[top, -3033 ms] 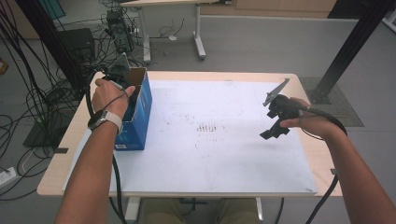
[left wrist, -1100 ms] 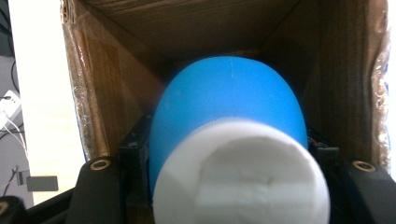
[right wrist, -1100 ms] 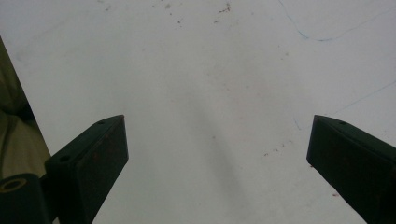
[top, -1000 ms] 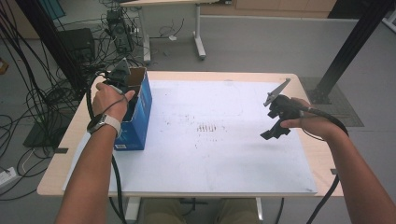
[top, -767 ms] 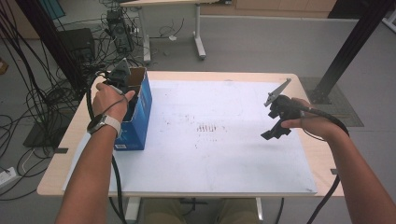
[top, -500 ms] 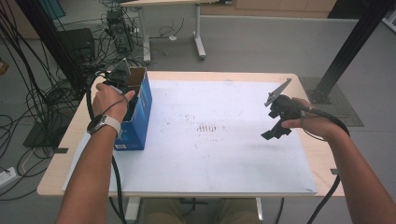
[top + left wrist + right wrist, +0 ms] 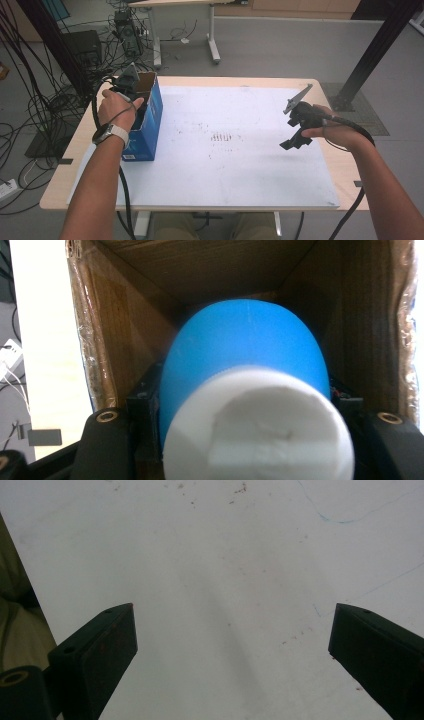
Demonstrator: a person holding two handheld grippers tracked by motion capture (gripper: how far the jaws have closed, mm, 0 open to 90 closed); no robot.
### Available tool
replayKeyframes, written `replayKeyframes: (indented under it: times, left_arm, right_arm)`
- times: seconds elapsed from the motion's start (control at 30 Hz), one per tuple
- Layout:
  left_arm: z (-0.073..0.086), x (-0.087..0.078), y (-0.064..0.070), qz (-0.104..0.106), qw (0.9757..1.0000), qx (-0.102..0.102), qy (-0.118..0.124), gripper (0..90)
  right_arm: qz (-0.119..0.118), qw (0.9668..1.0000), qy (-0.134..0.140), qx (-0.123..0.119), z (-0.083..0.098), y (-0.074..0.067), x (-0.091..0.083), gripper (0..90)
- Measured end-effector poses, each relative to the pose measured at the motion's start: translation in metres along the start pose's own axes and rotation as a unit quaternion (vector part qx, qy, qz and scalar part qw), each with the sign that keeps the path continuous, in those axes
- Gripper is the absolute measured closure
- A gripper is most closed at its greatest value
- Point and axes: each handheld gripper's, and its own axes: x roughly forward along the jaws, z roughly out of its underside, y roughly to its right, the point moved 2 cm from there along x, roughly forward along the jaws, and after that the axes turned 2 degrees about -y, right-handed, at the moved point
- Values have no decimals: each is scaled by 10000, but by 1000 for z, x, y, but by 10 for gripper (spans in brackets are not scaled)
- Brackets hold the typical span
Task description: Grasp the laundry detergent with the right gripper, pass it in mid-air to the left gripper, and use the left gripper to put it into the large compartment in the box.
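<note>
Blue-and-white cylinder [image 7: 250,405] sits pinched in the left claw [image 7: 245,440], down inside the open cardboard box [image 7: 115,340]; the left gripper view alone reveals it, a smooth blue rounded body with a rough, foam-like white end facing the camera. From the high view the box [image 7: 150,120] shows its blue outer wall and brown flaps, standing near the left edge of the table [image 7: 210,80], with the left hand [image 7: 117,107] over its mouth hiding the contents. Inside, brown corrugated walls close in tightly around the cylinder. Well to the right of the box, the right claw [image 7: 295,137] hangs above the white sheet [image 7: 225,170], spread wide and holding nothing; its own view shows the bare, speckled sheet [image 7: 225,580] between the jaws, with ample free room around.
</note>
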Motion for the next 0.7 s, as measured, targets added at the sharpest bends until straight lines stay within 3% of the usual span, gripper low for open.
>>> replayKeyframes:
  times: [0.7]
  left_arm:
    - [0,0,0,-11,10000,51,20,372]
  right_arm:
    - [-15,10000,16,-8,-1,0,2,52]
